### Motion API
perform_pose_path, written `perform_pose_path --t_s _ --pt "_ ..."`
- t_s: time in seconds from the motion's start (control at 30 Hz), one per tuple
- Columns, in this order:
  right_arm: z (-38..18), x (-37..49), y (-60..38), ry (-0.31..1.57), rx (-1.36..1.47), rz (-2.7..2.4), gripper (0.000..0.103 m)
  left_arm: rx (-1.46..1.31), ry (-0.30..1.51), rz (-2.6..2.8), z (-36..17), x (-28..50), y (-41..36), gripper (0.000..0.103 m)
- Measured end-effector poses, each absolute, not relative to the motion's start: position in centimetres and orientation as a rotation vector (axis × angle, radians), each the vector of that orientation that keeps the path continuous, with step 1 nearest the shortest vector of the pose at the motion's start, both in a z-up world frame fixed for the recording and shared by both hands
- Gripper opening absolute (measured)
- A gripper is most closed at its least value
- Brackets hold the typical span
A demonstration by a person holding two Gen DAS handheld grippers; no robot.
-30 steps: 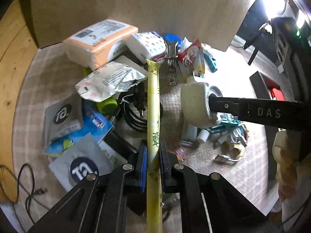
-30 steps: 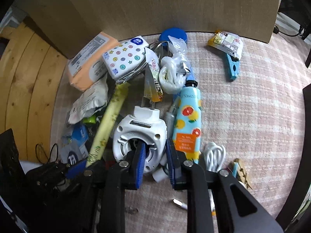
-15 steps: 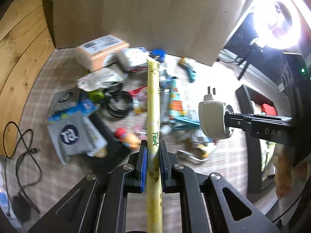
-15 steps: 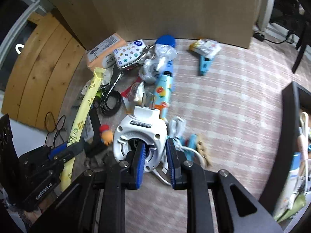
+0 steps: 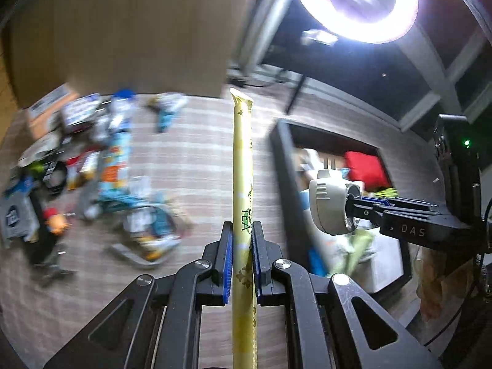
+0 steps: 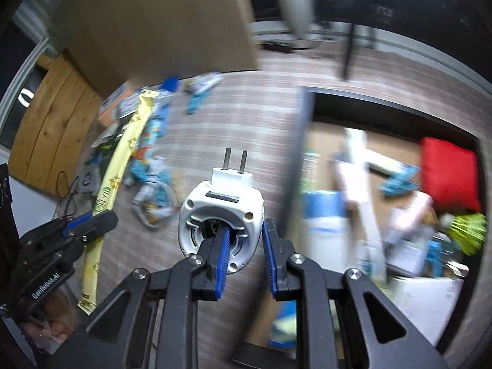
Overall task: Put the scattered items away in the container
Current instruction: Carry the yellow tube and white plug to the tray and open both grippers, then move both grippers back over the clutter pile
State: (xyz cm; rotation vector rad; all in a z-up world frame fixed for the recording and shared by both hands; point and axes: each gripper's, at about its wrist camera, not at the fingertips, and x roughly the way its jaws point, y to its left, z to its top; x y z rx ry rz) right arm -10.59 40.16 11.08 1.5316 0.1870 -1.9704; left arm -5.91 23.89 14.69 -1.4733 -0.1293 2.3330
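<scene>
Clearly, one long yellow tea sachet stands clamped between the blue pads of the left gripper, its crimped top pointing away from the camera toward the black container. One white plug-in adapter, with two metal prongs pointing forward, is held by the right gripper: one finger sits inside the adapter's round recess and the other against its outer wall, so the jaws pinch that wall. The adapter hangs just left of the container's near rim in the right wrist view. Inside the container lie one red pouch, one lime-green frilly item and several blurred packets. Left of the container, on the striped mat, a blurred scatter of items remains, including one small orange figure. One cardboard box stands beyond that scatter.
</scene>
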Motion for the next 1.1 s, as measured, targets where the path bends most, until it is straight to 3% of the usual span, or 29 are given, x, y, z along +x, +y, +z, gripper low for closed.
perform_pose_path --t_s 0.53,0.57,0.6,0.67,0.73,1.1 --pt "11.5 -15.8 58.2 0.111 1.637 -2.181 0.020 -1.450 -0.091 2.192 13.2 -5.4 39.7 0.010" --pt "11.5 -15.8 58.7 0.112 1.640 -2.187 0.021 -1.442 -0.078 2.208 13.3 -5.5 40.3 0.014" --pt "11.5 -15.8 58.8 0.115 1.642 -2.187 0.021 -1.449 -0.057 2.214 13.2 -5.5 40.7 0.034" --pt "11.6 -15.8 59.4 0.120 1.647 -2.196 0.026 -1.464 -0.018 2.211 13.0 -5.4 41.1 0.056" --pt "11.9 -15.8 59.8 0.111 1.634 -2.224 0.039 -1.446 0.024 2.235 13.1 -4.9 41.0 0.053" --pt "12.1 -15.1 56.0 0.071 1.554 -2.142 0.039 -1.494 0.009 2.332 12.9 -4.8 34.4 0.052"
